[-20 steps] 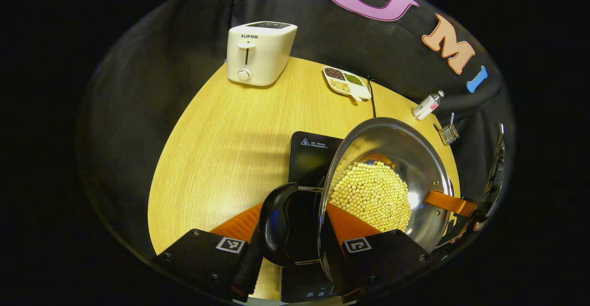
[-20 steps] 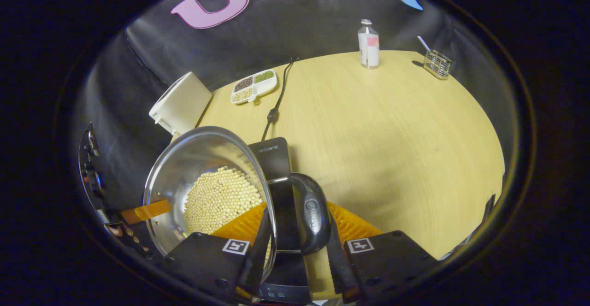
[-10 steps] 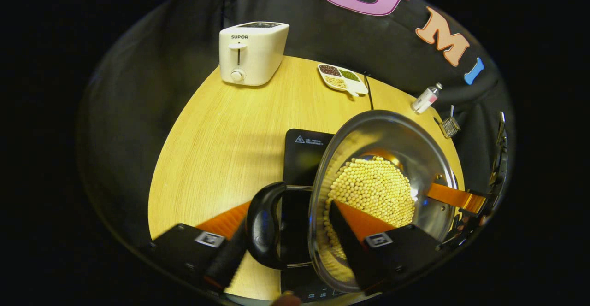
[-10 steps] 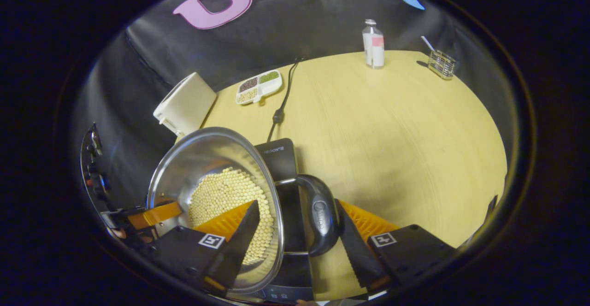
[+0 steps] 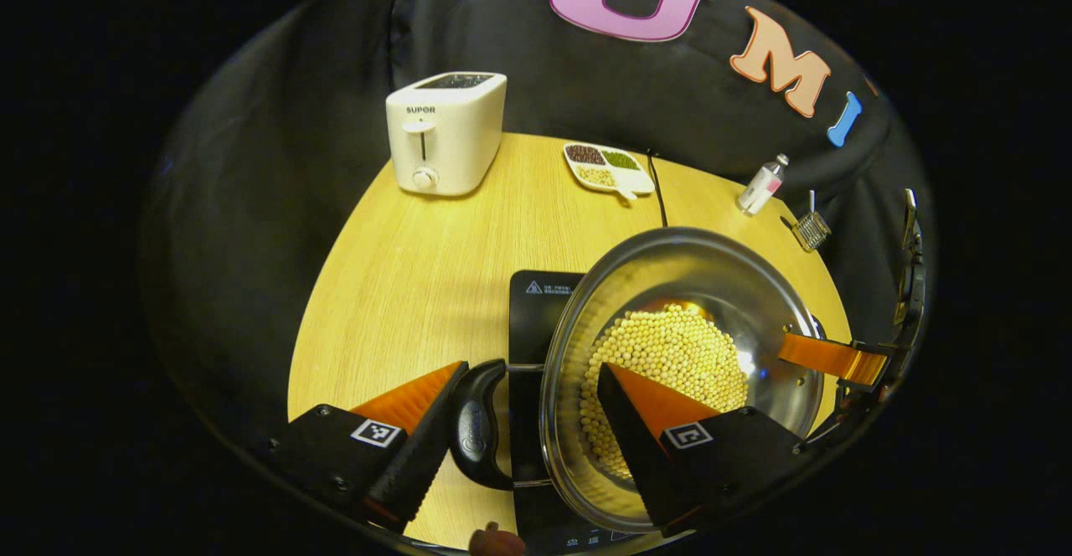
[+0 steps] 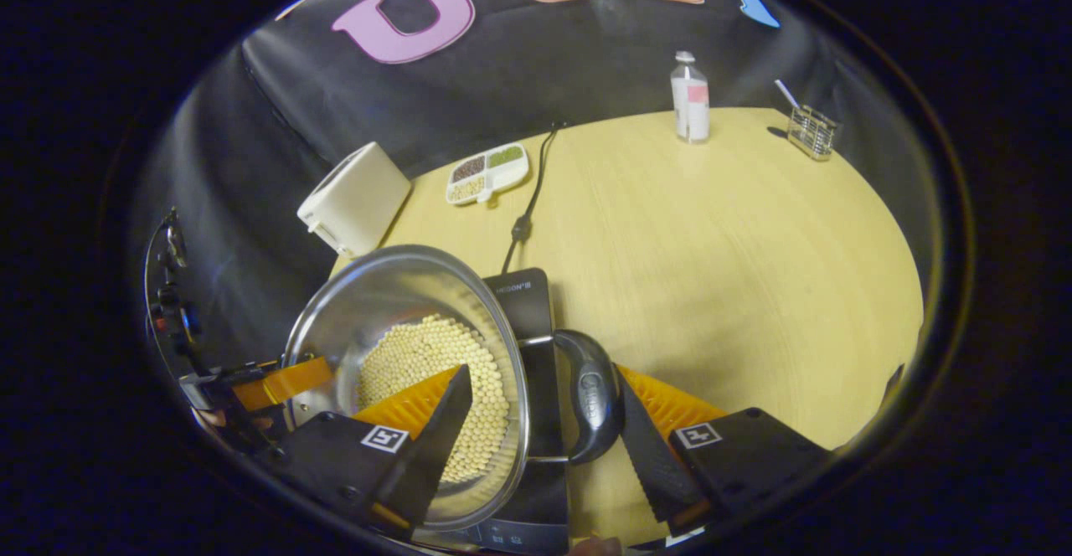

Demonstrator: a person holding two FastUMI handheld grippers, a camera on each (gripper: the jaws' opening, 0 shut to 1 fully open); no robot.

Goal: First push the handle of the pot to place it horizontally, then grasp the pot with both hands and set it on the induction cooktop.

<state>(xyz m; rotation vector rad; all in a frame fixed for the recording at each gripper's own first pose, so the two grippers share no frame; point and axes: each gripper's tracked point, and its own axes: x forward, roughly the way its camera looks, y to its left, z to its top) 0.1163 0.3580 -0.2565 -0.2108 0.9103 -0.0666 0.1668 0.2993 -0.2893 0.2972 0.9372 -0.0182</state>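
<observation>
**Bean-filled pot set over the cooktop, both grips spread**

The steel pot (image 5: pixel 737 288) is seen at lower centre, above the black induction cooktop (image 5: pixel 536 305). Both the left gripper (image 5: pixel 519 422) and right gripper (image 6: pixel 540 422) are spread wide, straddling rim and black handle (image 6: pixel 595 397). The pot is judged rigid, slippery and bean-heavy; its handles should be gripped.
</observation>
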